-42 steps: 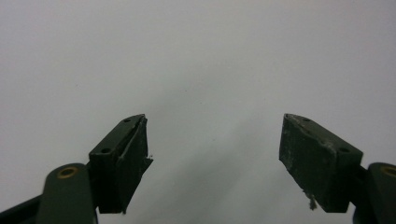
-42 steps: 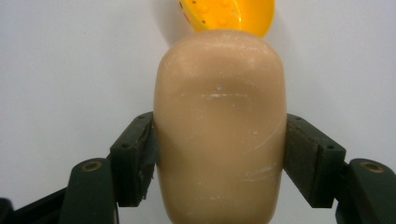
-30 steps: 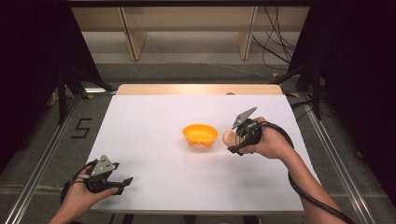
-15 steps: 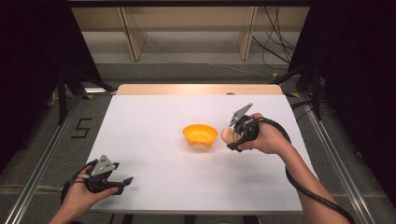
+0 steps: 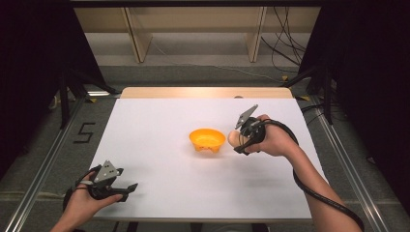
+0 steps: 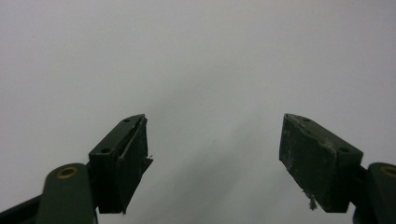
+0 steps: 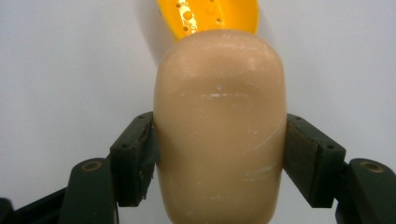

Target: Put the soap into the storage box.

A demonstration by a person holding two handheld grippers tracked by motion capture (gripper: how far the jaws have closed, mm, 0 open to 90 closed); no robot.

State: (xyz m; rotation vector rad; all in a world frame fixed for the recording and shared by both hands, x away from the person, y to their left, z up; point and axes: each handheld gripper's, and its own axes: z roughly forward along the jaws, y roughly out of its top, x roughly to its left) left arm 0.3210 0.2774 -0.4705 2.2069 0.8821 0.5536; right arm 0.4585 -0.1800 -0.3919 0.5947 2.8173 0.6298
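Beige and smooth, a rounded egg-shaped object (image 7: 219, 126) is sitting clamped between the two black jaws of the right gripper (image 7: 219, 154), which are pressing on its left and right flanks. Its surface is showing a dull sheen with a few faint pale scratches and scuffs, one short line across the upper half and several lower down on the right flank. The top end is broad and blunt, and the body is bulging past the pads (image 7: 135, 154) on both sides. In the high view the egg-shaped object (image 5: 234, 138) is hanging just beside the right rim of the orange bowl (image 5: 207, 140), slightly above the table surface, apart from the bowl by a thin gap as far as can be told.

The orange bowl is standing upright near the middle of the white table (image 5: 159, 125); in the right gripper view the bowl (image 7: 210, 18) is peeking out beyond the object, with small holes dotting its inner wall.

The right hand (image 5: 273, 140) is gripping the right gripper (image 5: 241, 137) just right of the bowl, with its cable looping back along the forearm.

Well apart from the bowl, toward the near left corner of the table, the left hand (image 5: 84, 205) is holding the left gripper (image 5: 128, 188) low over the white surface. Its jaws are standing wide apart with nothing between them, and the pads (image 6: 317, 163) are looking worn and frayed at the edges
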